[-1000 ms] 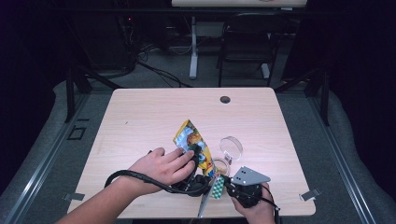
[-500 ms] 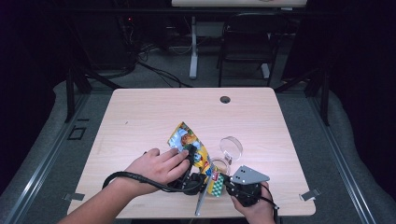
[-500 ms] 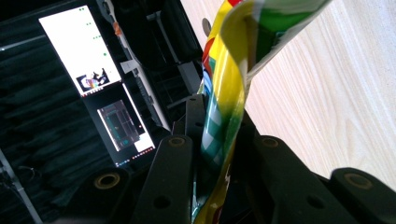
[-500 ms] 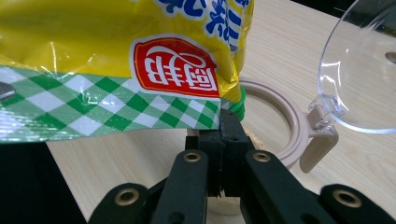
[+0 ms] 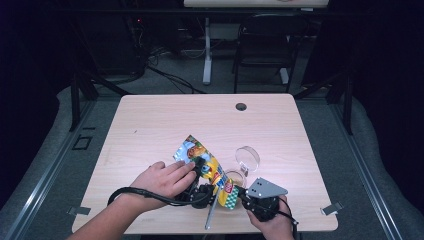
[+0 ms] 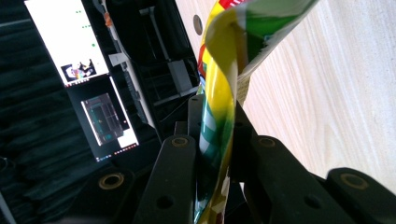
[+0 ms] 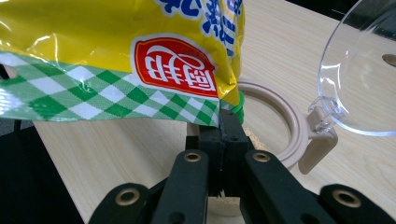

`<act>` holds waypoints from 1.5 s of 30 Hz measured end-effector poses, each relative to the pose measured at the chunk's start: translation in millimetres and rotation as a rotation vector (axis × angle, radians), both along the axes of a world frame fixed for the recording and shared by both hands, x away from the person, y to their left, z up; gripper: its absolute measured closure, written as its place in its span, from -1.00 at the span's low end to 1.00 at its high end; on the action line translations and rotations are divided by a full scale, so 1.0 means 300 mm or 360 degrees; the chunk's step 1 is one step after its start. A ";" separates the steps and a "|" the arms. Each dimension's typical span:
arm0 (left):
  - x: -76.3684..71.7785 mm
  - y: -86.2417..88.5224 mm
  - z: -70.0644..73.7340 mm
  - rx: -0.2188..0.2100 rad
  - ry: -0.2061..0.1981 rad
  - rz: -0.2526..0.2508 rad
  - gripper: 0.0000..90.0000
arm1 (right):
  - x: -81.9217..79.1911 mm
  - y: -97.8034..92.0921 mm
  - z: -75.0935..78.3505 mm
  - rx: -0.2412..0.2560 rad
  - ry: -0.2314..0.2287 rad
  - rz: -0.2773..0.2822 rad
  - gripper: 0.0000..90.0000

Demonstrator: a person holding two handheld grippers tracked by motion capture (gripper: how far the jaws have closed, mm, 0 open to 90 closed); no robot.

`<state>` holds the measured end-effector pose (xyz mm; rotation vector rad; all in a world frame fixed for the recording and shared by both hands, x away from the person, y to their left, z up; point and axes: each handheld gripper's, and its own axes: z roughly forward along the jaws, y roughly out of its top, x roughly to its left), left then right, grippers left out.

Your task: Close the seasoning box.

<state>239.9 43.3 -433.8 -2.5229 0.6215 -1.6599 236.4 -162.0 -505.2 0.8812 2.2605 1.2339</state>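
Dark room, pale wood table [image 5: 165, 125]; snack bag [image 5: 210, 167] held up between two grippers near the front edge.

Left gripper [image 5: 200, 172], under the person's hand [image 5: 162, 179], has its jaws pinched on a twisted yellow-green fold of the bag; the left gripper view confirms the fold clamped between them. The bag's contents cannot be seen. Below it lies a slim grey rod [image 5: 211, 212], partly covered. Right gripper [image 5: 239, 192] has its jaws pressed together on the bag's checked lower corner. Behind stands a round jar [image 7: 275, 126] with a beige rim, its clear hinged lid [image 5: 247, 157] open; pale crumbs show low inside, mostly hidden by the jaws.
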 end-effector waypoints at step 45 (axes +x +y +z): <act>0.017 0.091 -0.109 -0.0370 0.0283 0.0212 0.88 | 0.021 0.017 0.013 0.0059 -0.0083 -0.0014 1.00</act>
